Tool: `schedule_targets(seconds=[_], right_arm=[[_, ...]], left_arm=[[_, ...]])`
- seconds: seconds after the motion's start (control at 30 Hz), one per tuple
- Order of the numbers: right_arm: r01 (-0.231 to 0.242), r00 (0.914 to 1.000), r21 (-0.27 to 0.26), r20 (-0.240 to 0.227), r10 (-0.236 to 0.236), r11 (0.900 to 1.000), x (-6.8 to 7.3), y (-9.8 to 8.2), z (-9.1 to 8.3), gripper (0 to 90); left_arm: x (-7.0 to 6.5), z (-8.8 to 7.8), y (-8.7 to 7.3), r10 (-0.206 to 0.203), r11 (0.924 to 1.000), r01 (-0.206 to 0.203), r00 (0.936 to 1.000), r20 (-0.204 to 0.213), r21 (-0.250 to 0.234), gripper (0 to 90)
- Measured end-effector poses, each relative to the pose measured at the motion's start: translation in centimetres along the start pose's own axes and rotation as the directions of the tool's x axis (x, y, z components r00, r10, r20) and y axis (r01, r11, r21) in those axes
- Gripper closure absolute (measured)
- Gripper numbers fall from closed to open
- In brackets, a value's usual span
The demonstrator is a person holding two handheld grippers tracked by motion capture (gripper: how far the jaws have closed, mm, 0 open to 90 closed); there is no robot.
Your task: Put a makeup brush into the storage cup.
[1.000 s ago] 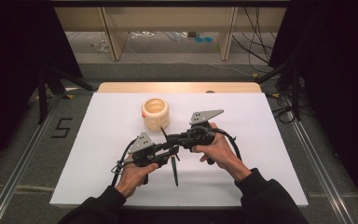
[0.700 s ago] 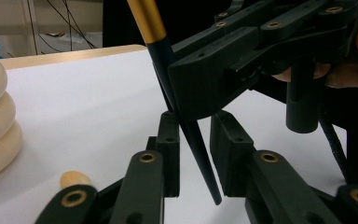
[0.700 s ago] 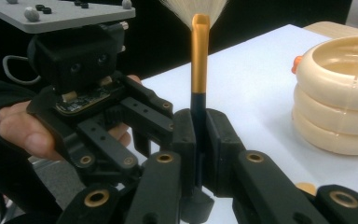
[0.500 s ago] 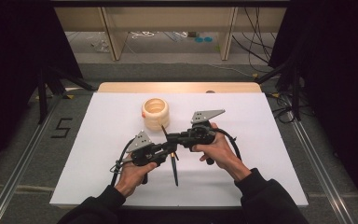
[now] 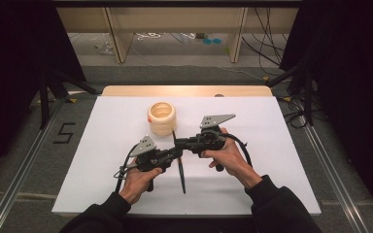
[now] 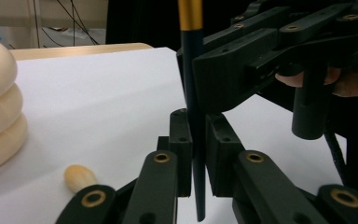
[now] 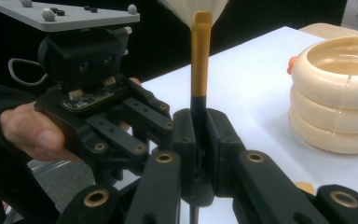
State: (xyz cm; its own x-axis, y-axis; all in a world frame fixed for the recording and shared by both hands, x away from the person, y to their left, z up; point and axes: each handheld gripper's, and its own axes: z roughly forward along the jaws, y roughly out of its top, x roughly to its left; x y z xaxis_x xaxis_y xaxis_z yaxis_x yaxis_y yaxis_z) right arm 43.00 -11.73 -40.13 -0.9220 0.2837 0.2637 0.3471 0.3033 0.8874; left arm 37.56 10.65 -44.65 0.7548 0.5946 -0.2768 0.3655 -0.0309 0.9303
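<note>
Both my left gripper (image 5: 174,153) and my right gripper (image 5: 183,143) are clamped on one brush (image 5: 179,164), mid-sheet just short of the cream ringed holder (image 5: 161,117). My right gripper view shows its gold ferrule (image 7: 200,56) and pale bristles (image 7: 192,5); my left gripper view shows a small cream piece (image 6: 79,177) lying beside the holder. The white sheet (image 5: 281,160) lies bare toward its right and near edges.
</note>
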Motion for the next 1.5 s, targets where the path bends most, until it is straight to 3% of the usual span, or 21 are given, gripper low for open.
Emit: schedule_targets(seconds=[0.03, 0.13, 0.33, 0.4, 0.47, 0.53, 0.7, 0.77, 0.8, 0.83, 0.87, 0.93, 1.1, 1.17, 1.23, 1.37, 1.4, 1.43, 1.5], right_arm=[[-0.004, 1.0, -0.003, -0.004, 0.004, 1.0, 0.0, 0.0, 0.0, 83.0], [-0.024, 0.9997, -0.001, -0.009, 0.024, 1.0, -0.2, -0.2, -0.1, 83.0], [-0.03, 0.9995, 0.005, -0.011, 0.03, 1.0, -0.2, -0.4, 0.0, 82.2], [-0.044, 0.999, 0.007, -0.003, 0.044, 0.999, -0.2, -0.3, -0.2, 74.3], [-0.05, 0.9983, -0.001, 0.03, 0.05, 0.999, -0.4, -0.3, -0.6, 64.7], [-0.056, 0.9977, -0.003, 0.038, 0.056, 0.998, -0.4, -0.3, -0.7, 62.5], [-0.042, 0.9919, 0.015, 0.12, 0.039, 0.999, -0.3, -0.4, -1.8, 50.8], [-0.041, 0.9894, 0.015, 0.14, 0.039, 0.999, -0.2, -0.7, -2.1, 48.1], [-0.044, 0.9885, 0.012, 0.146, 0.041, 0.999, -0.2, -0.8, -2.2, 46.4], [-0.044, 0.9862, 0.017, 0.16, 0.041, 0.999, -0.1, -0.9, -2.3, 44.2], [-0.037, 0.9801, 0.014, 0.196, 0.033, 0.999, 0.0, -1.0, -2.5, 41.8], [-0.034, 0.979, 0.012, 0.201, 0.031, 0.999, 0.1, -1.1, -2.6, 40.6], [-0.002, 0.9562, 0.0, 0.293, 0.002, 1.0, 0.6, -1.5, -3.5, 34.3], [-0.003, 0.9527, -0.007, 0.304, 0.005, 1.0, 0.7, -1.8, -3.9, 33.3], [-0.003, 0.9481, -0.006, 0.318, 0.005, 1.0, 0.8, -2.1, -4.3, 32.5], [-0.009, 0.9405, -0.022, 0.339, 0.015, 1.0, 0.9, -3.0, -5.1, 32.1], [-0.012, 0.9383, -0.015, 0.345, 0.016, 1.0, 1.0, -3.2, -5.3, 31.7], [-0.009, 0.9314, -0.006, 0.364, 0.011, 1.0, 1.0, -3.4, -5.5, 31.5], [-0.019, 0.9304, -0.015, 0.366, 0.023, 1.0, 1.1, -3.9, -5.8, 31.4]], left_arm=[[0.1, -0.1, 0.0, 0.013, 0.9999, -0.013, 0.9999, -0.003, 0.006, 83.1], [-0.1, 0.0, -0.1, -0.001, 1.0, 0.001, 0.9998, -0.018, 0.01, 83.3], [0.0, 0.1, -0.1, 0.036, 0.9988, -0.034, 0.9987, -0.035, 0.035, 83.5], [0.3, -0.1, 0.0, 0.041, 0.9984, -0.039, 0.998, -0.049, 0.041, 83.5], [0.6, -0.2, 0.1, 0.052, 0.9984, -0.05, 0.9963, -0.069, 0.027, 83.5], [0.8, -0.3, 0.2, 0.056, 0.9981, -0.054, 0.9953, -0.079, 0.03, 83.5], [1.4, -0.6, 0.5, 0.079, 0.9967, -0.076, 0.9911, -0.108, 0.03, 83.5], [1.6, -0.7, 0.6, 0.08, 0.9966, -0.077, 0.9906, -0.111, 0.029, 83.5], [1.6, -0.7, 0.6, 0.059, 0.9981, -0.057, 0.9903, -0.125, 0.021, 83.5], [1.9, -0.8, 0.7, 0.085, 0.9963, -0.082, 0.9897, -0.116, 0.025, 83.5], [1.9, -0.8, 0.7, 0.074, 0.9971, -0.071, 0.9898, -0.122, 0.026, 83.5], [2.1, -0.9, 0.8, 0.068, 0.9976, -0.066, 0.9892, -0.13, 0.023, 83.5], [2.7, -1.2, 1.1, 0.06, 0.9982, -0.059, 0.9884, -0.14, 0.011, 83.4], [2.9, -1.3, 1.3, 0.02, 0.9998, -0.02, 0.9903, -0.137, -0.004, 83.4], [3.0, -1.3, 1.7, 0.057, 0.9984, -0.056, 0.9888, -0.138, 0.009, 83.4], [3.2, -1.3, 2.1, 0.049, 0.9987, -0.05, 0.9873, -0.151, -0.002, 83.5], [3.3, -1.3, 2.5, 0.083, 0.9965, -0.084, 0.9852, -0.15, 0.0, 83.5], [3.3, -1.3, 2.5, 0.083, 0.9965, -0.084, 0.9852, -0.15, 0.0, 83.4], [3.5, -1.3, 2.8, 0.069, 0.9973, -0.072, 0.9851, -0.157, -0.011, 83.4]])
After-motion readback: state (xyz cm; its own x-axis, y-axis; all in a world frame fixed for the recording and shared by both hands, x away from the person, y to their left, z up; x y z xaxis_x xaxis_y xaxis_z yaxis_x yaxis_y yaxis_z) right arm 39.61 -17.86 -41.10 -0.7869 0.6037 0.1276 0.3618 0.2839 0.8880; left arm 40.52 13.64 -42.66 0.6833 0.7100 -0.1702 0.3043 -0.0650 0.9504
